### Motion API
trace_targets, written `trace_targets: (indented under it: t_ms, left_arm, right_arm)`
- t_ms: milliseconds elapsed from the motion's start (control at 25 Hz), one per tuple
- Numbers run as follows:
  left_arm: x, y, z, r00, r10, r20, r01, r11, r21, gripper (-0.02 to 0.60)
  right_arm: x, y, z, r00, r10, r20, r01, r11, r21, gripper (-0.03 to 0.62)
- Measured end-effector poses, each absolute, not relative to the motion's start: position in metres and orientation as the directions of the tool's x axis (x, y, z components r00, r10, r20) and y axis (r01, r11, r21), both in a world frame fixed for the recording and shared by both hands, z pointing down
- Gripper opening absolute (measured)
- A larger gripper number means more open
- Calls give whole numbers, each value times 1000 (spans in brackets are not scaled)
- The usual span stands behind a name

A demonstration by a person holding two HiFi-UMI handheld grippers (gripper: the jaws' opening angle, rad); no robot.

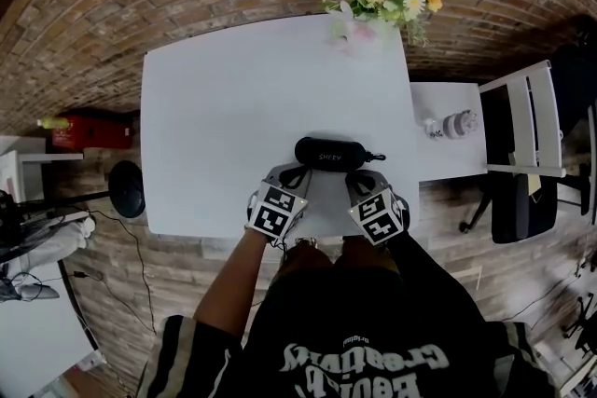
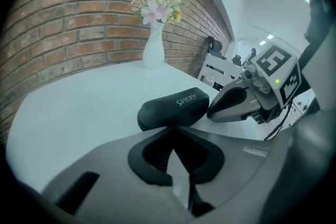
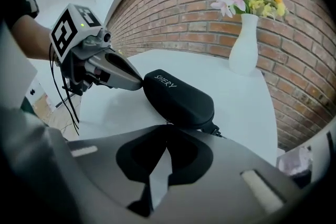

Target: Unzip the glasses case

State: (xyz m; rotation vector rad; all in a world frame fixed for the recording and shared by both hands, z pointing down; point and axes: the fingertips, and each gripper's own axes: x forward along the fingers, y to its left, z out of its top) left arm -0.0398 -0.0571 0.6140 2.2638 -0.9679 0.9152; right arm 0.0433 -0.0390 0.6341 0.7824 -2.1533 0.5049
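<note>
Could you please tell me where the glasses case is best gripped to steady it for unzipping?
Probably its left end, come at from the near table edge and above. The glasses case lies flat, lengthwise across the table, with a domed top that rounds off there, so jaws can span it. The small black tab at its right end is left free.
</note>
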Motion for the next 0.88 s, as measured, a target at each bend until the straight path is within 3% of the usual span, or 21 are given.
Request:
trace_targets:
  t_ms: [200, 360, 880]
  left_arm:
    - [-11, -65, 580, 561, -471, 681, -714, -691, 111, 9]
    - [14, -86, 580, 542, -501, 675, -678, -735, -1, 72]
    - [16, -94, 594, 569, -476, 670, -679, -732, 56, 71]
  right_arm:
    - [40, -42, 637, -526, -354, 773, -678, 724, -129, 15]
    - [38, -46, 639, -542, -348, 765, -672, 726, -146, 15]
    - [44, -49, 639, -544, -349, 763, -655, 745, -126, 14]
